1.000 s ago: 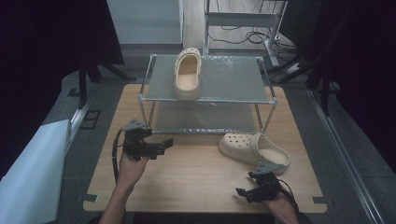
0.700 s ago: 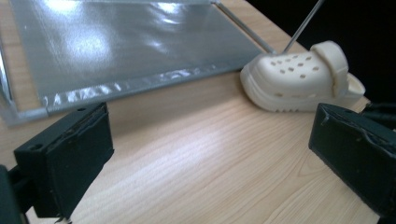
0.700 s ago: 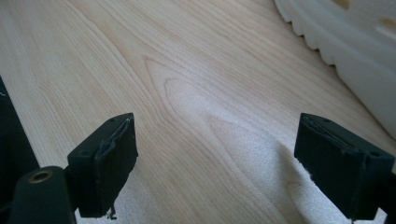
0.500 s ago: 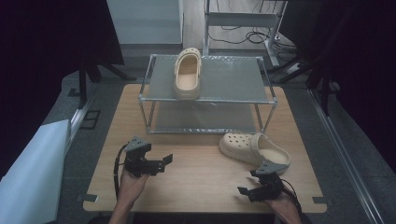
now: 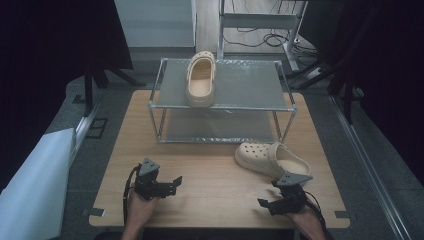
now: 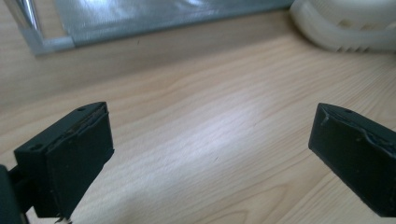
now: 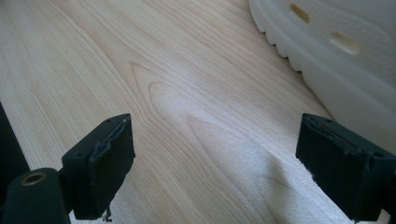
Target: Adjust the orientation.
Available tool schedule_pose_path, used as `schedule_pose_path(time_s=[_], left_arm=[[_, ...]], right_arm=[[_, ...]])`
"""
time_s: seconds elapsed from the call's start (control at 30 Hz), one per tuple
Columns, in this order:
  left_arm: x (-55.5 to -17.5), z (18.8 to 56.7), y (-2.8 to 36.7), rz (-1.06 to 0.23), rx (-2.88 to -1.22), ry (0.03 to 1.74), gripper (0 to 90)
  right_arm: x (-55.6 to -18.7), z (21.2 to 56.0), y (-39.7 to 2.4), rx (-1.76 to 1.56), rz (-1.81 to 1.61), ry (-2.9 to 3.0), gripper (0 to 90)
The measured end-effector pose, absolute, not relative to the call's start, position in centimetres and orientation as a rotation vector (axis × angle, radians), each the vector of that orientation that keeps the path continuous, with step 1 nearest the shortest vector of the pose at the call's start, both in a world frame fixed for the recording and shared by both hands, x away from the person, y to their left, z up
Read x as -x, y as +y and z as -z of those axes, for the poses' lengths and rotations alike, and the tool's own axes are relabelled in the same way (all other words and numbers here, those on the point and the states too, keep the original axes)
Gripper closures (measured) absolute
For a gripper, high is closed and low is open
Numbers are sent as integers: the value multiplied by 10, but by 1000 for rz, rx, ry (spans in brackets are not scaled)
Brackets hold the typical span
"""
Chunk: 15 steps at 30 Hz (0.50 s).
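Note:
Two cream clogs are in view. One clog (image 5: 201,79) lies on the top shelf of a metal rack (image 5: 280,107). The other clog (image 5: 272,159) lies on the wooden table (image 5: 210,165) right of centre; its sole edge (image 6: 345,28) is seen in the left gripper view and its side (image 7: 336,60) in the right gripper view. My left gripper (image 5: 175,184) hangs low over the table's front left, open and empty (image 6: 210,154). My right gripper (image 5: 264,205) sits at the front right, just in front of the table clog, open with nothing between its jaws (image 7: 215,172).
The rack has a lower shelf (image 5: 220,127) and stands at the back half of the table. A white board (image 5: 35,185) leans at the left beside the table. Cables and stands (image 5: 280,35) lie on the floor behind.
My left gripper has come down and toward the table's front edge. The right gripper has stayed where it was. Both clogs are unmoved.

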<state>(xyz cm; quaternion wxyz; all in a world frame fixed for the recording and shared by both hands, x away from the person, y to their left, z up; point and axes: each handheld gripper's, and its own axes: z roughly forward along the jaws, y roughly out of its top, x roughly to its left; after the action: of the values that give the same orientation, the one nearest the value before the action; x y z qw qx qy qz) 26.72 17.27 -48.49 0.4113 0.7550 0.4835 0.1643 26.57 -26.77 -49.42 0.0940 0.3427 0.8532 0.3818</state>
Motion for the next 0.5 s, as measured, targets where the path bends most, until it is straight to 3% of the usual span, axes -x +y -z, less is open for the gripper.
schedule_pose_path(time_s=[0.5], left_arm=[[-261,498,165,-501,-1993,1208,0]], right_arm=[[-263,471,-299,-1085,-1088,2380,114]])
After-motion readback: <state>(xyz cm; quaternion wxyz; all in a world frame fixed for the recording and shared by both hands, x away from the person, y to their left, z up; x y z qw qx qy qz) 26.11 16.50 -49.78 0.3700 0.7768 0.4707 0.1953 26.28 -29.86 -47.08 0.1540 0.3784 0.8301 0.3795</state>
